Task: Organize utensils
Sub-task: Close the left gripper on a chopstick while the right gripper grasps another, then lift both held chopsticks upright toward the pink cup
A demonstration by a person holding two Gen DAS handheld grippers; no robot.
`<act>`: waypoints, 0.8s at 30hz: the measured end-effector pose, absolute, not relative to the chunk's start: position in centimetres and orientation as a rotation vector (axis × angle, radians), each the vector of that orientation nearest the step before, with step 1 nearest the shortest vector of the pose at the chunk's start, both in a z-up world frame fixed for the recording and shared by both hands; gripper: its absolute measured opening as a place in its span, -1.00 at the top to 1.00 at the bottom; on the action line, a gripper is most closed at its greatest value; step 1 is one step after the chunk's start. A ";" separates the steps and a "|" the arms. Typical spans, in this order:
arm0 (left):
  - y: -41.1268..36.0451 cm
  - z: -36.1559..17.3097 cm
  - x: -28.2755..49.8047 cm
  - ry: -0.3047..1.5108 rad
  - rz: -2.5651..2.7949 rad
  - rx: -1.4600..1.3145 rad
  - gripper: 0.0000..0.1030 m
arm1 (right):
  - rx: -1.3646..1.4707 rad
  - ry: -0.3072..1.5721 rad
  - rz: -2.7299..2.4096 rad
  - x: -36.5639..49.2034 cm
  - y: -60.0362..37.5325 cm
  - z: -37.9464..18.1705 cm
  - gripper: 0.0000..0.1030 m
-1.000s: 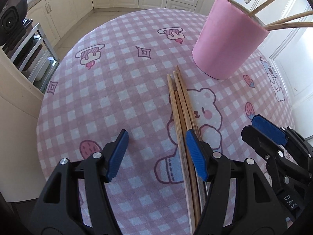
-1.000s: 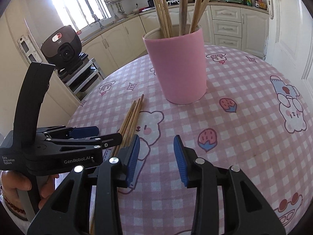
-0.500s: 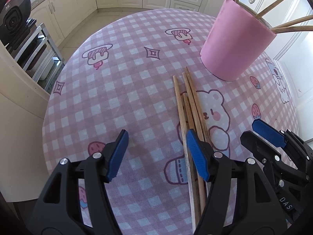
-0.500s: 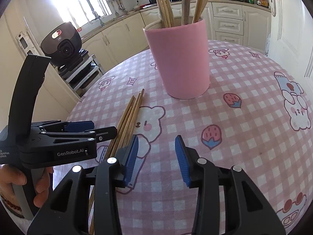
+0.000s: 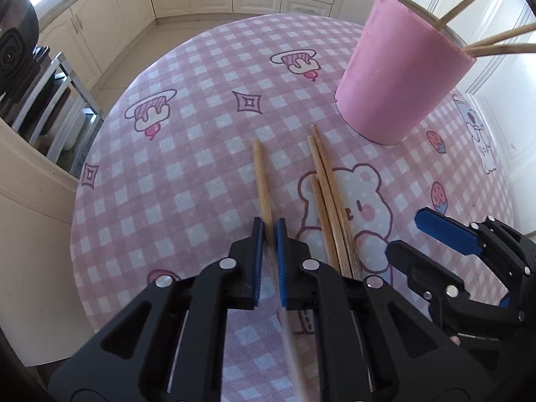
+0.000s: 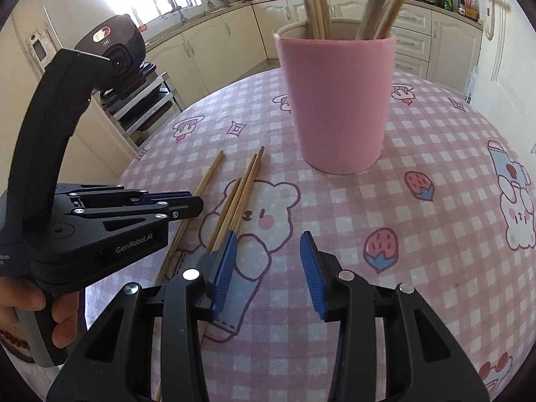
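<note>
Leftmost, the left gripper (image 5: 267, 231) has its blue pads pressed together on a single chopstick (image 5: 260, 171), pinching it partway along; its free tip points toward 12 o'clock across the checked tablecloth (image 5: 167, 174). Whether the stick is lifted off the cloth or only pinned on it, I cannot tell (the near end blurs under the fingers). Just to the right, at about 1 o'clock from those fingers, three loose chopsticks (image 5: 326, 194) lie bunched side by side over the bear print, untouched. Further right, the right gripper (image 6: 268, 261) hovers with its pads spread, holding nothing, low over the cloth near the bundle's near ends. At 1 to 2 o'clock in the left view stands the pink cup (image 5: 398, 77), upright, already holding several chopsticks that lean out of its rim. Judgement: task well along. Several sticks are binned, one is in hand, three remain on the table to collect.
</note>
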State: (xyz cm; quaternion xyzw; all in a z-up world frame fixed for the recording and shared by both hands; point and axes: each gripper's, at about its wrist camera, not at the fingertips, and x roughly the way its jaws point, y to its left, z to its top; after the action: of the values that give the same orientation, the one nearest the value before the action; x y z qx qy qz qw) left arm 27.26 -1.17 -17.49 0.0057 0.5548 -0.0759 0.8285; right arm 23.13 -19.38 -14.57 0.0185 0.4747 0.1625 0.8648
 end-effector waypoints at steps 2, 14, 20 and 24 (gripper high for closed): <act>-0.9 -17.4 27.2 1.180 -0.172 0.012 0.88 | 0.036 1.004 0.347 23.9 -18.7 -14.6 0.31; 0.4 -17.9 28.0 1.194 -0.206 -0.054 0.88 | 0.061 1.144 0.383 27.9 -16.6 -15.8 0.71; 0.3 -17.8 27.9 1.193 -0.210 -0.056 0.88 | 0.056 1.178 0.356 29.4 -16.4 -15.6 0.78; 0.5 -17.9 28.0 1.194 -0.221 -0.069 0.88 | 0.087 1.212 0.361 30.0 -16.9 -15.6 0.80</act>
State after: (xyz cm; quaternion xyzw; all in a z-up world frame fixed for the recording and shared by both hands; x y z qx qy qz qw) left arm 27.95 0.48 -17.92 -0.0326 0.5608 -0.1038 0.8208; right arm 30.04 -16.89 -15.64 0.0407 0.5663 0.1685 0.8058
